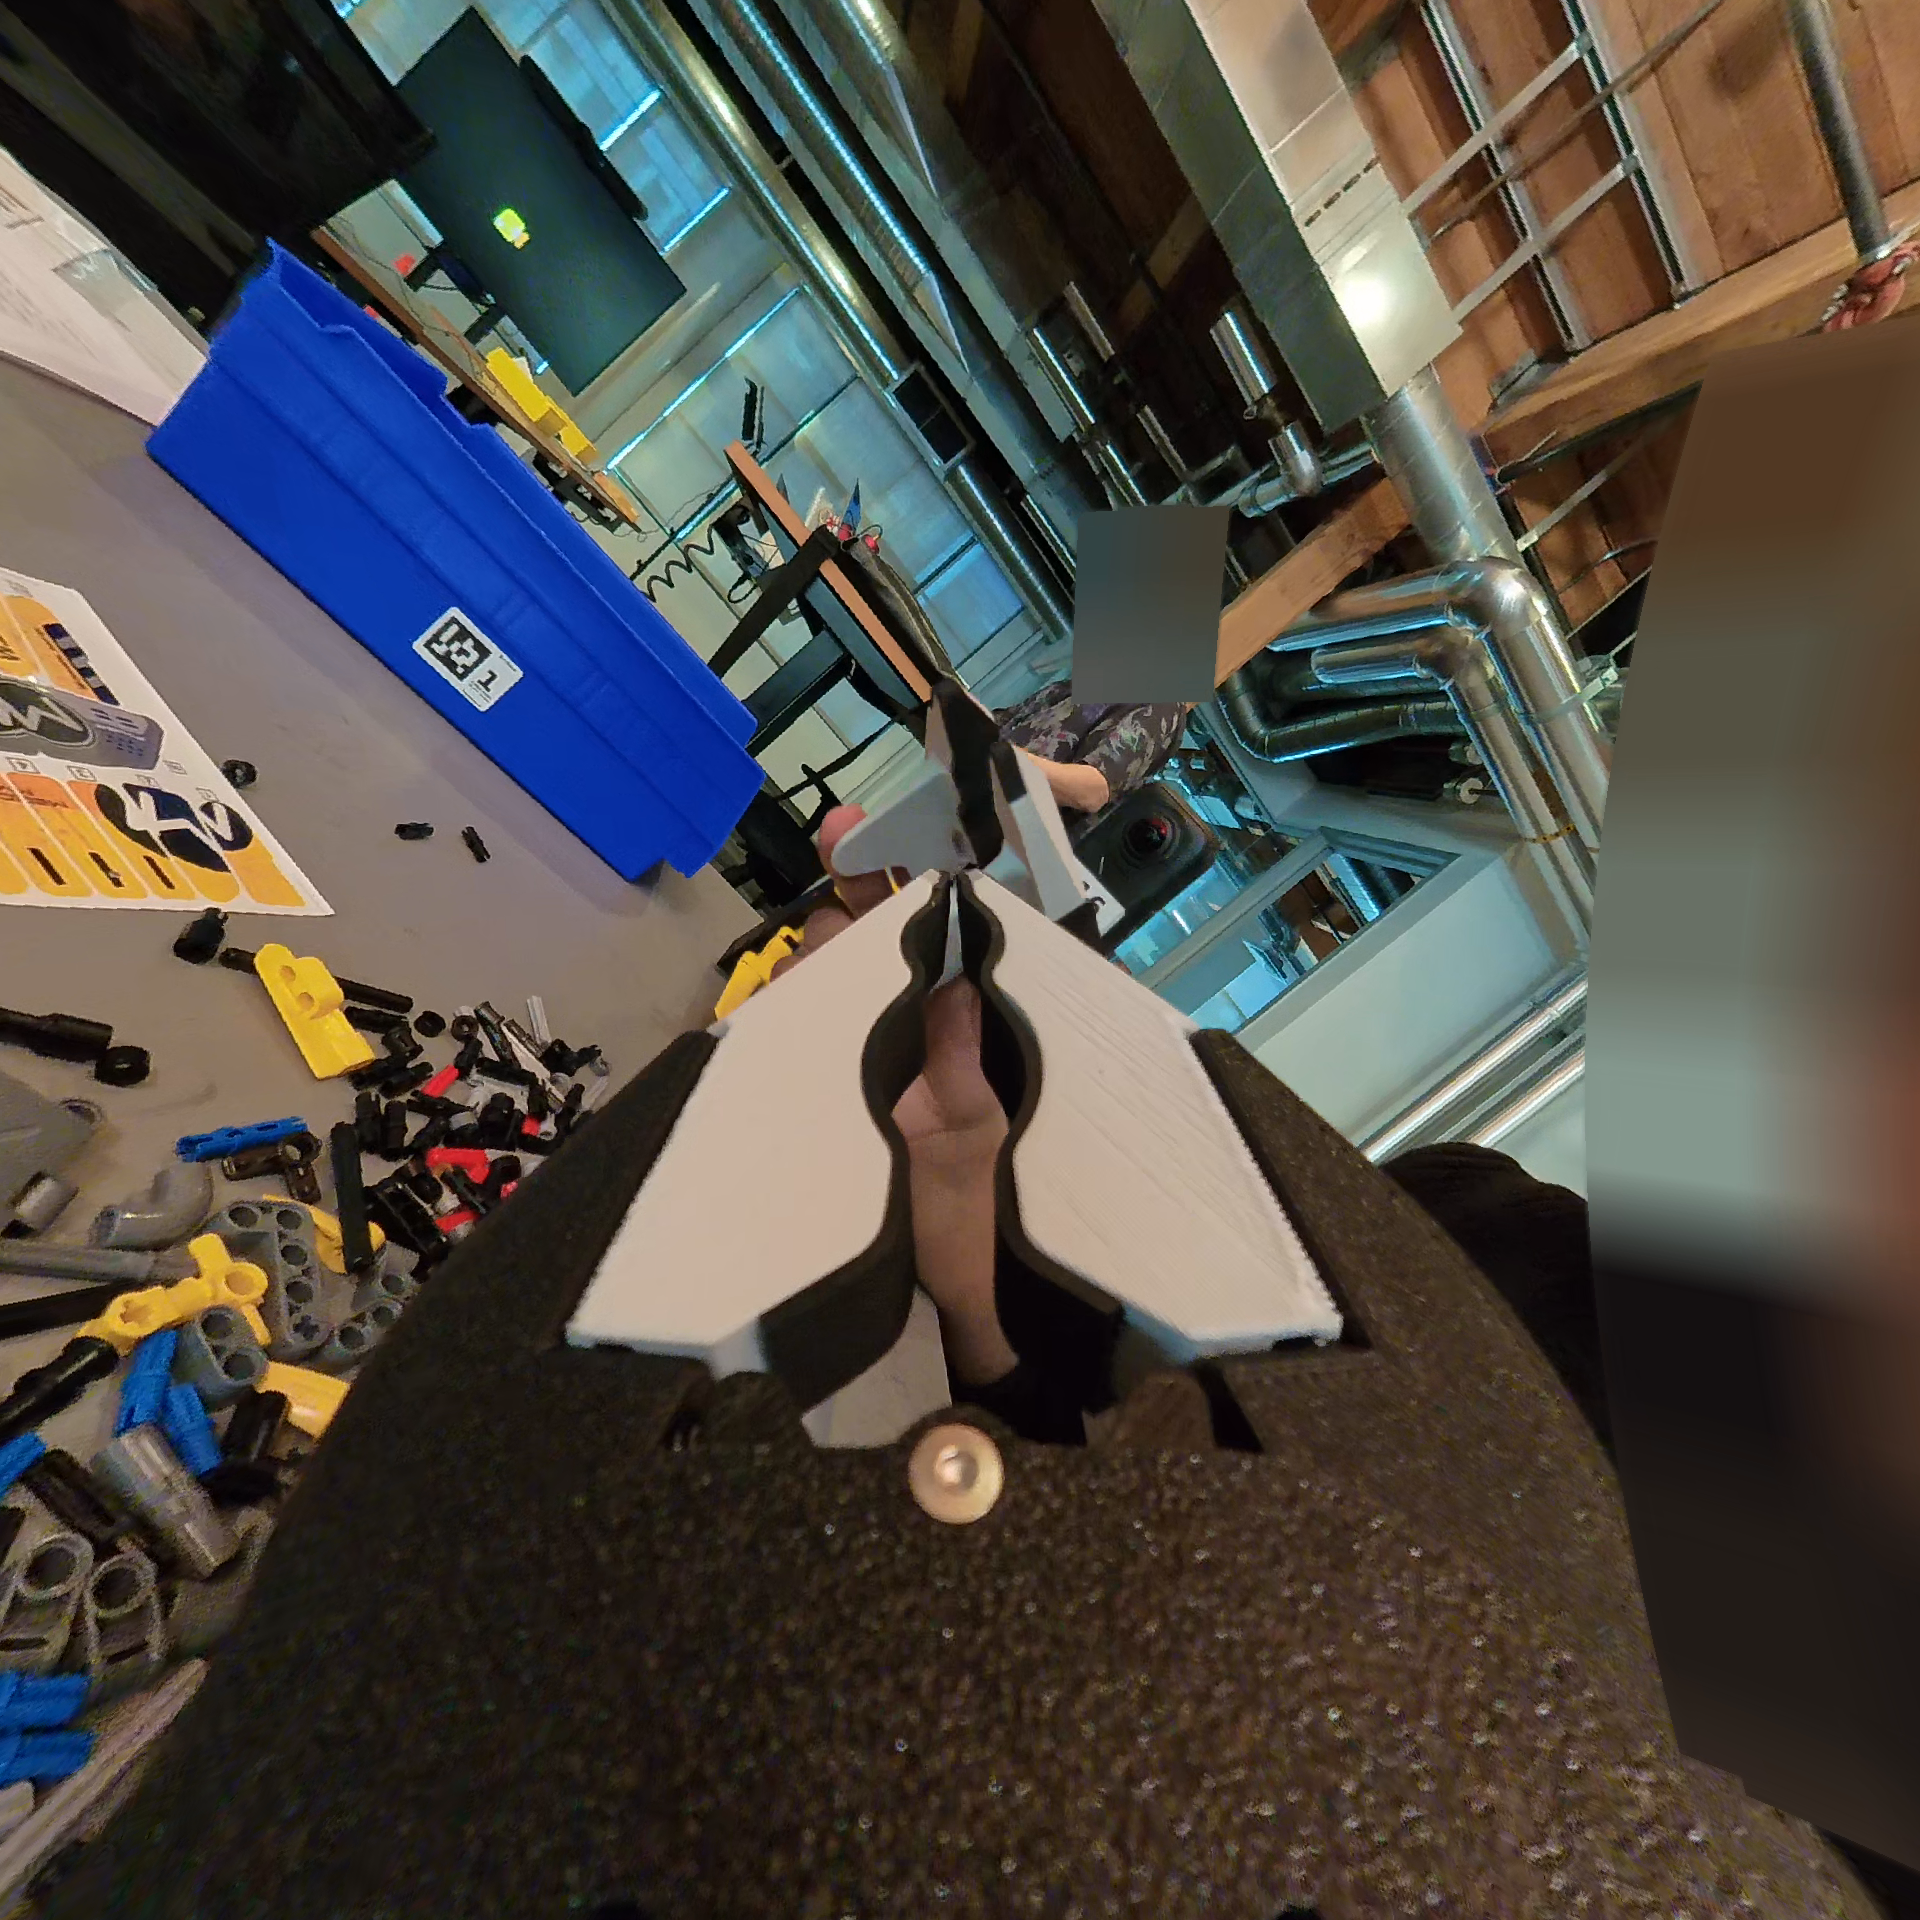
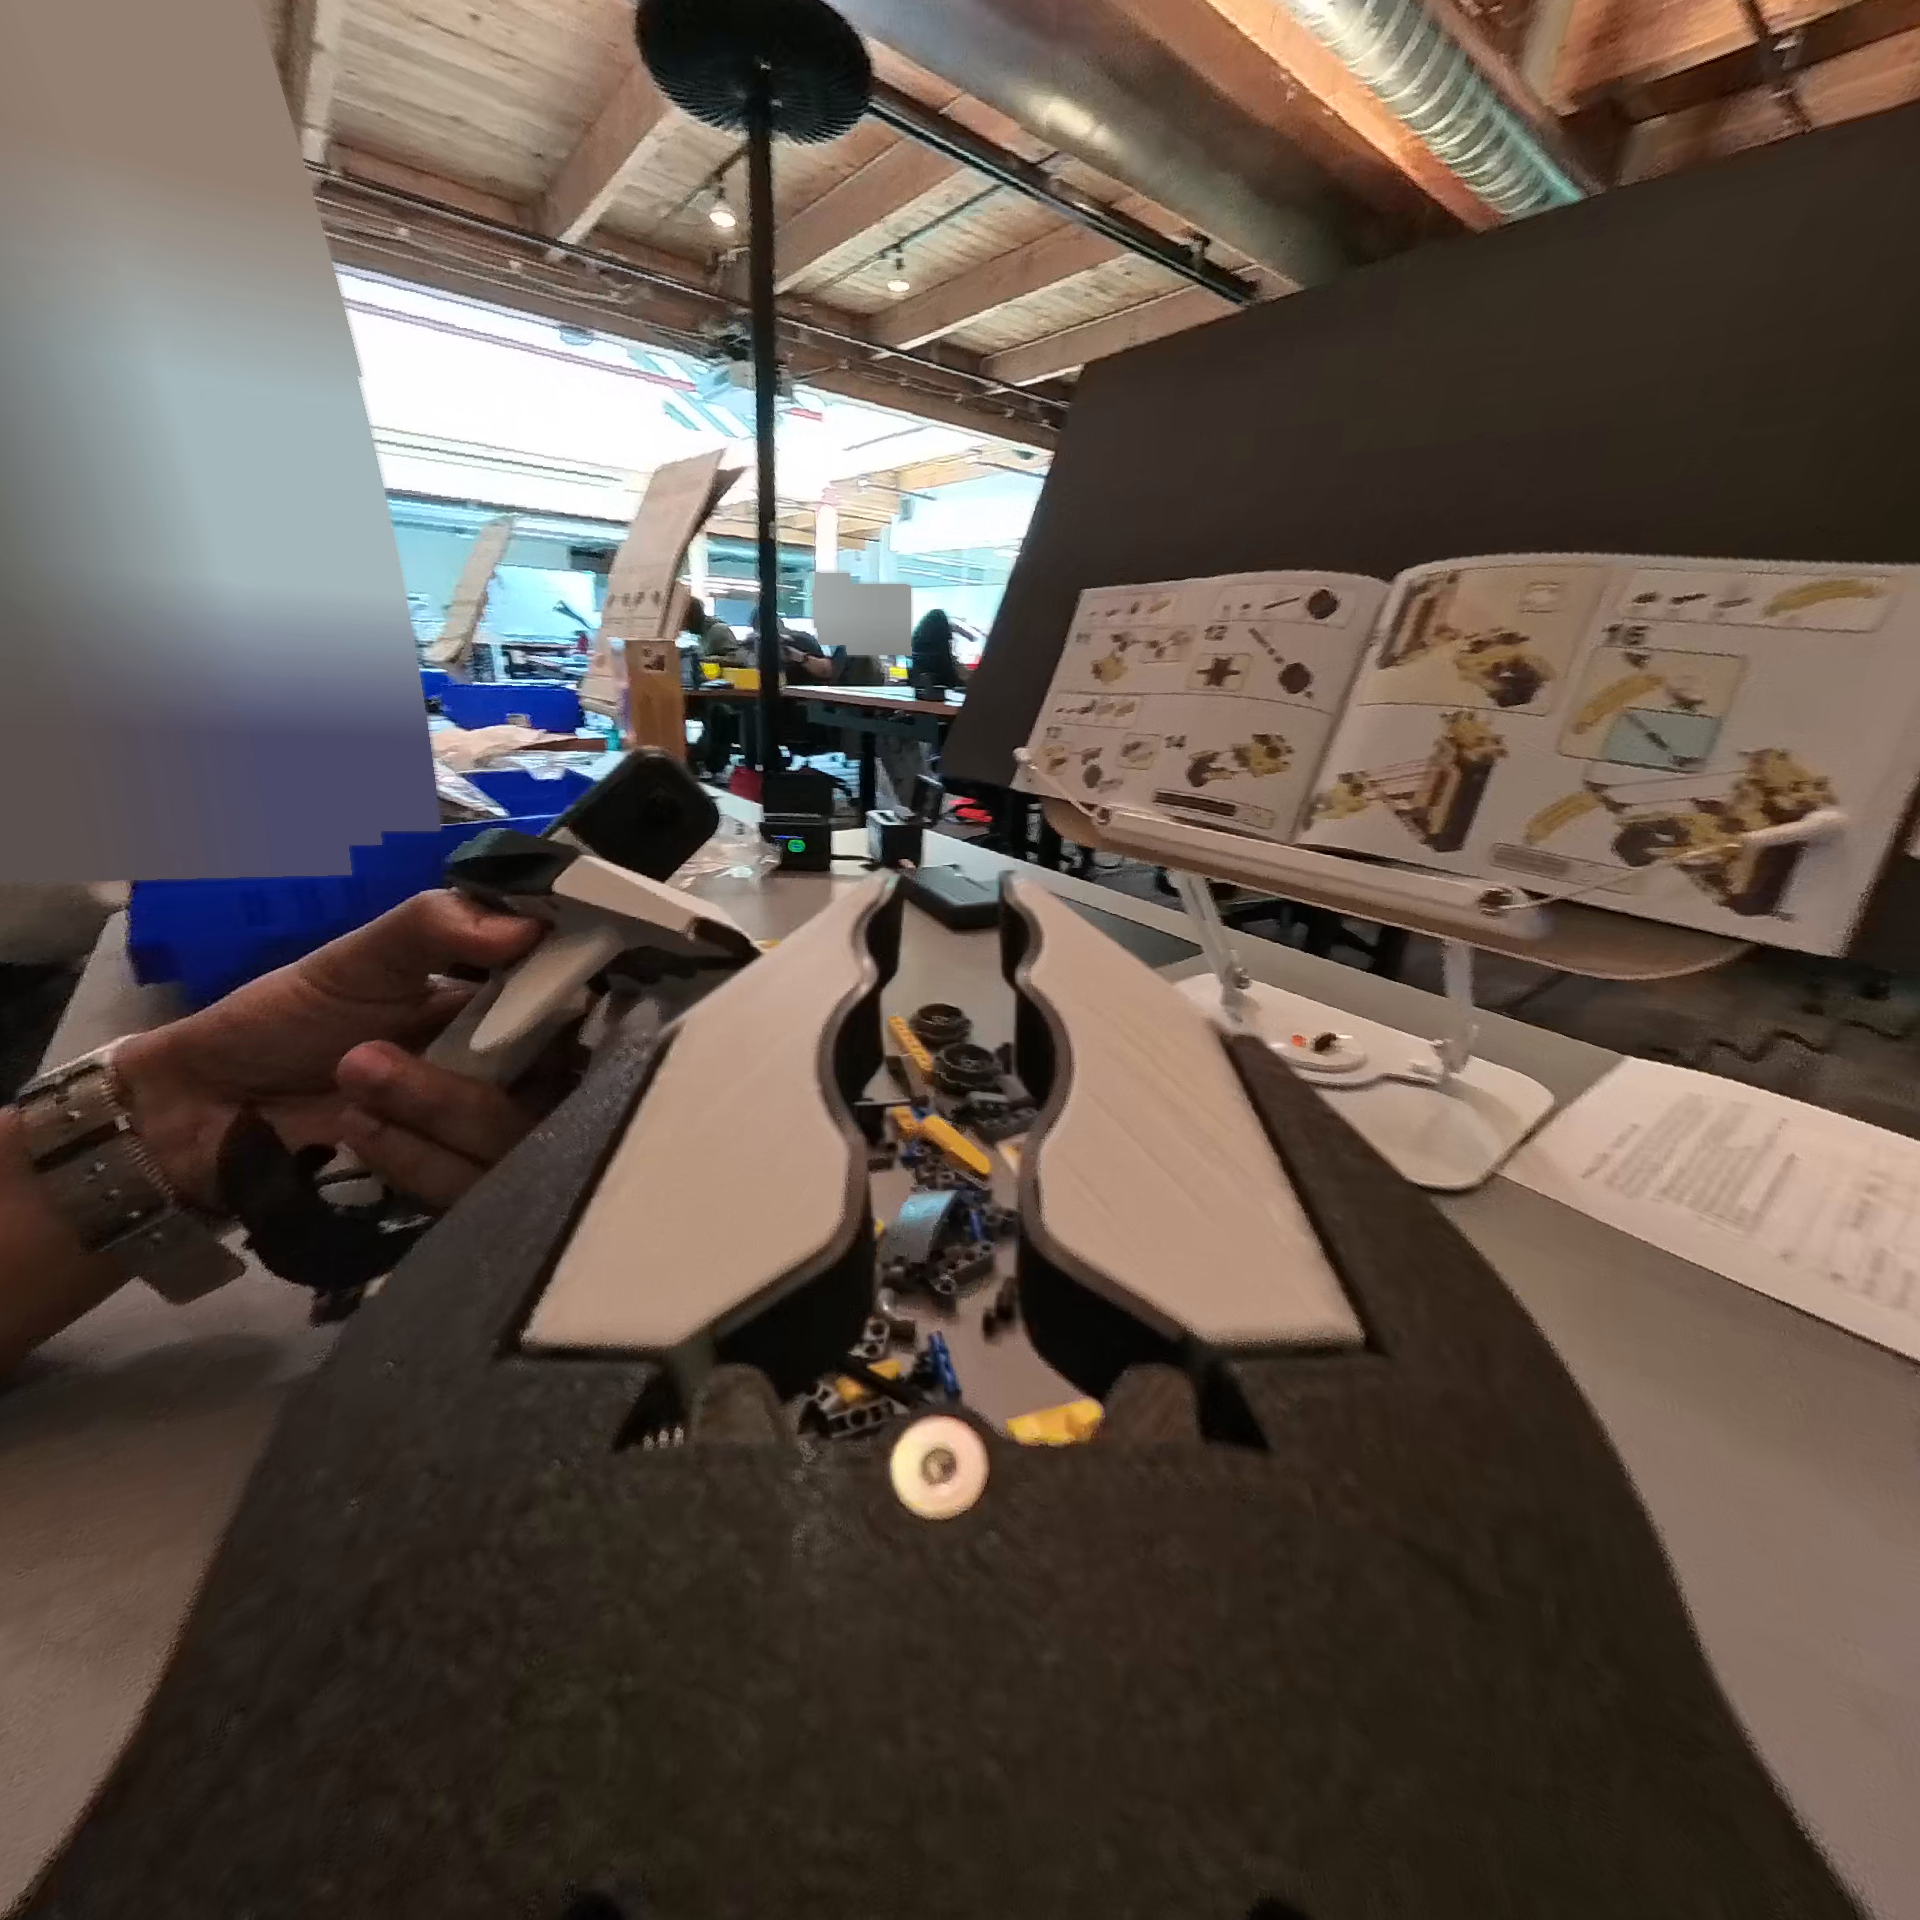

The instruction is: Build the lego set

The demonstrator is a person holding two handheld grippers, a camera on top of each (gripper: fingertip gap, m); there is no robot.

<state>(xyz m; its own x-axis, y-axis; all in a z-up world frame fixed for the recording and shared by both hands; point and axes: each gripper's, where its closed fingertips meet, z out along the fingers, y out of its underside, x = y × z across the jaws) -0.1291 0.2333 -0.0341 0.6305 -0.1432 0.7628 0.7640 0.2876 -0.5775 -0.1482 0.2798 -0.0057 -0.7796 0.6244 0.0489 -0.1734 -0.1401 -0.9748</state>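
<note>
My left gripper (image 1: 956, 883) is shut, raised off the grey table (image 1: 436, 831) and tilted upward. Through the gaps between its pads I see a hand and a pale sliver behind. Its tips sit right against my right gripper (image 1: 987, 810), which faces it with its camera. My right gripper (image 2: 951, 894) is open and empty, over a pile of small black, yellow, blue and grey building parts (image 2: 935, 1132). The left gripper (image 2: 613, 904) shows at the left of that view, held by a hand (image 2: 312, 1018) with a wristwatch. More loose parts (image 1: 436, 1122) lie at the left of the left wrist view.
A blue bin (image 1: 416, 540) stands at the table's far side, with a sticker sheet (image 1: 104, 790) near it. An open instruction booklet (image 2: 1455, 707) rests on a white stand (image 2: 1434, 1112) at the right. A printed sheet (image 2: 1745, 1184) lies beside it, and a black pole (image 2: 764, 416) rises behind. Some 7 cm of space lies between my two pairs of fingers.
</note>
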